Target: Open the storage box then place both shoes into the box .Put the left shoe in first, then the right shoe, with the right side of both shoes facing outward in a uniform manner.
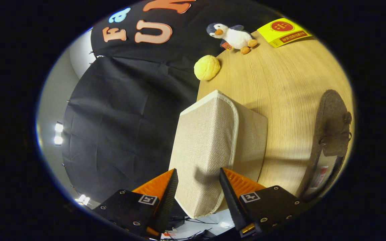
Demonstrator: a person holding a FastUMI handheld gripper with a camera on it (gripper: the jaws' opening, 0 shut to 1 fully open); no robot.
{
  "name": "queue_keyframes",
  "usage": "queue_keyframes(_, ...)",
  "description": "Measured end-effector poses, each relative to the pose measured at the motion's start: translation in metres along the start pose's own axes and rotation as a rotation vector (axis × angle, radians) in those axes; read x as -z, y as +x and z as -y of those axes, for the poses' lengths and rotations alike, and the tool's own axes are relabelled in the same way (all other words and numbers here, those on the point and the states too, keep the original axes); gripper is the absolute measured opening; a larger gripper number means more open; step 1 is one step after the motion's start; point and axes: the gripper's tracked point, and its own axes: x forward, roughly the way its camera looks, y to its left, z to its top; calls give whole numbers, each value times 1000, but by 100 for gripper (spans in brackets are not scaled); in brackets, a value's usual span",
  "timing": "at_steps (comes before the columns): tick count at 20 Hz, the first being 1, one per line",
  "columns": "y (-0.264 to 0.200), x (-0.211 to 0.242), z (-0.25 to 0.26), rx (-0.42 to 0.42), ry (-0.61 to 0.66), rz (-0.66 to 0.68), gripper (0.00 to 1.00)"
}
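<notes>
Straddling the box [213,147], gripper [198,187] fingers sit apart with the lid edge between them, not clearly clamped. Lid appears closed, so opening looks pending. One shoe [330,134] waits on the table [280,87] beside it.

the gripper [198,174] is tilted sideways, its two fingers [169,187] spread apart with a wide gap between the tips, neither visibly pressing on anything.

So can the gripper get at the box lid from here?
Probably yes: the gripper is open, its fingers either side of the box lid's near end, with nothing in between.
</notes>
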Motion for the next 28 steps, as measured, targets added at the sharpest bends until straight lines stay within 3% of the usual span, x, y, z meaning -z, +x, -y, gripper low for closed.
queue_keyframes(4,5,17,17,39,-6,-27,77)
queue_keyframes(9,17,20,13,-6,42,-32,85)
queue_keyframes(16,-16,20,-38,-115,47,-28,76)
queue_keyframes(18,-27,11,-59,-142,26,-11,73)
queue_keyframes(21,-35,-8,-95,-177,-19,47,49)
queue_keyframes(23,-35,-9,-121,-200,-67,51,38)
queue_keyframes(28,-24,-14,-185,-240,-182,78,24)
